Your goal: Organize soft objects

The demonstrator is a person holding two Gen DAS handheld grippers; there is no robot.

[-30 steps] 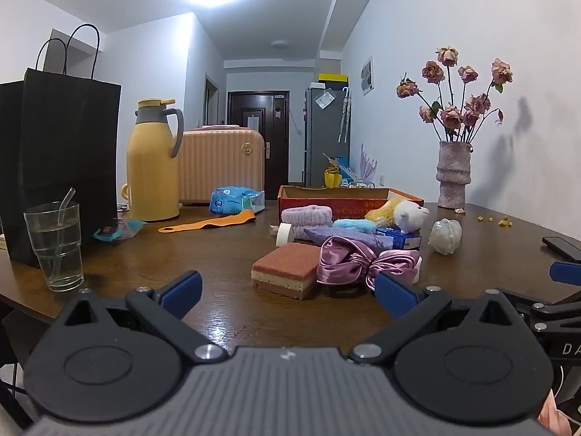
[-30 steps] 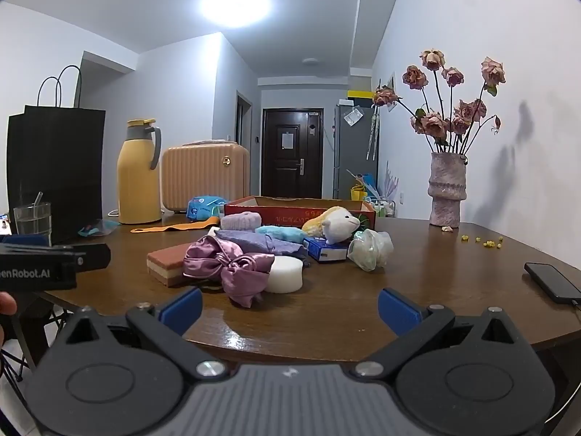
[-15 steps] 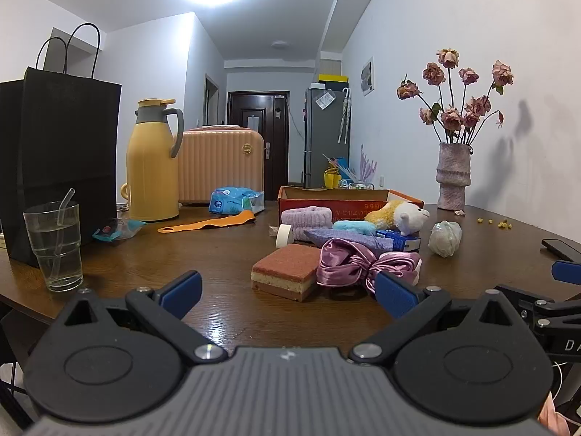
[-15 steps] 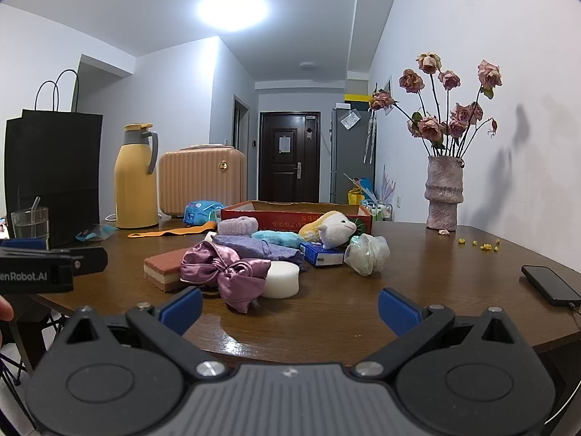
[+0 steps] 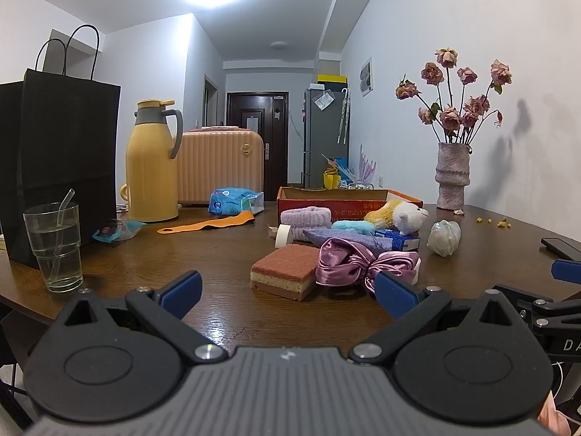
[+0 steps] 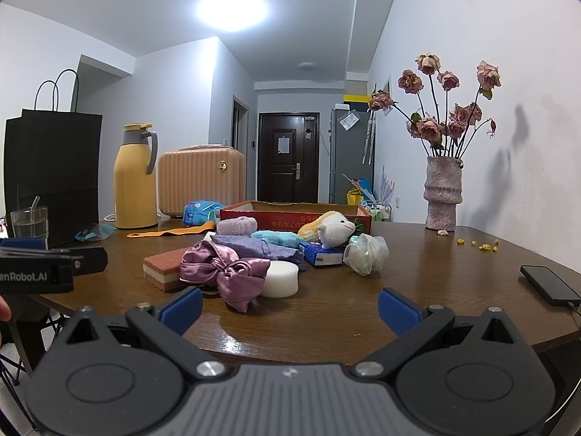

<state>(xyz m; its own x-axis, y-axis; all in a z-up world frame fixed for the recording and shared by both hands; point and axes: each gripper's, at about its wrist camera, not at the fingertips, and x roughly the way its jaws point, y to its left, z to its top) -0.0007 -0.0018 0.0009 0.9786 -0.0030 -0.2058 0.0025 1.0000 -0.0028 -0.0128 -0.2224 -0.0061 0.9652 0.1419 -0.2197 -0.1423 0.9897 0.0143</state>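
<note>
Comparing with a second ago, basically nothing's been moved: both tools, left [image 5: 287, 290] and right [image 6: 290, 307], are kept spread and empty, with the satin bow [image 6: 223, 270] and sponge [image 5: 285, 270] left untouched on the tabletop [image 6: 417, 290], sorting not started.

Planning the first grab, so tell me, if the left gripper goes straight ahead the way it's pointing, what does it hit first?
Probably the layered sponge block, with the pink satin bow just right of it. The left gripper is open and bare table lies between; depth is uncertain.
</note>
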